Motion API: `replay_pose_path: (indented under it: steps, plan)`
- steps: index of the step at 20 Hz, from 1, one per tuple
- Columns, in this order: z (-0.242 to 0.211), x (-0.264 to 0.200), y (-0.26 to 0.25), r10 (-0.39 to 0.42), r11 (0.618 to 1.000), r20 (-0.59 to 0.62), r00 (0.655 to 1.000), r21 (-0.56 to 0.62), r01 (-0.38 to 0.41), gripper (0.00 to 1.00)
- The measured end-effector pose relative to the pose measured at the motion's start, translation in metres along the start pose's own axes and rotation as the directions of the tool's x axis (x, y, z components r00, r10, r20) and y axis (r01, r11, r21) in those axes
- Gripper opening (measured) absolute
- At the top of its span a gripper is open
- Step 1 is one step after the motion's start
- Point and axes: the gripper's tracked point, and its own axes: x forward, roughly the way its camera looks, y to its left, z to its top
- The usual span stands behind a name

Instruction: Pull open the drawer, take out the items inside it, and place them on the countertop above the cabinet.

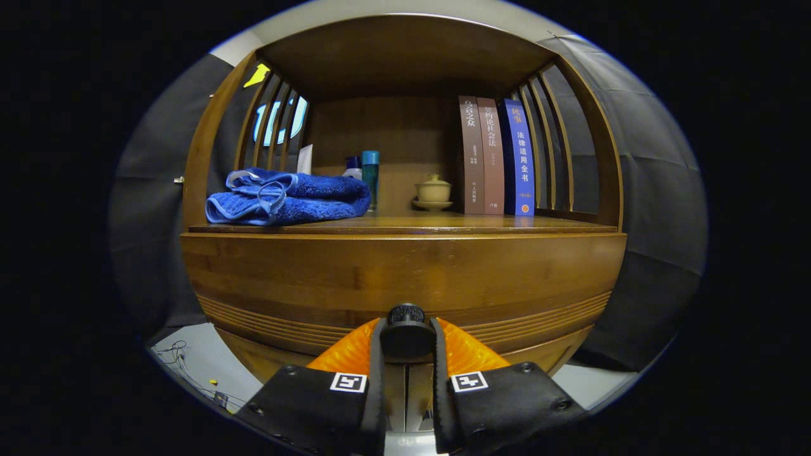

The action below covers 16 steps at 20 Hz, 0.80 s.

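Between our fingers sits the drawer knob point(406, 330): gripper point(406, 339) is closed on it, both pads pressing its sides. Drawer front point(405, 278) fills the space just beyond the fingers and looks flush with the cabinet. Above it on the countertop point(405, 223): blue towel point(288, 197), bottles point(369, 174), lidded cup point(433, 192), three books point(497, 155).

Dark cloth walls point(659, 209) hang in soft folds all round the booth, dimly lit. A warm brown wooden cabinet point(405, 272) with slatted sides fills the middle ground. Below it, a pale grey floor point(203, 364) carries thin loose wires point(180, 361).
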Motion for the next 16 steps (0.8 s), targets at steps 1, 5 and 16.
replay_pose_path:
  steps: [1,5,16]
  plan:
    - [-0.001,-0.006,0.001,0.000,1.000,-0.002,1.000,0.000,0.000,0.34]
    - [-0.004,-0.042,-0.001,-0.004,1.000,-0.001,1.000,0.027,0.004,0.34]
    - [-0.017,-0.143,-0.010,0.007,1.000,-0.002,1.000,0.013,-0.007,0.33]
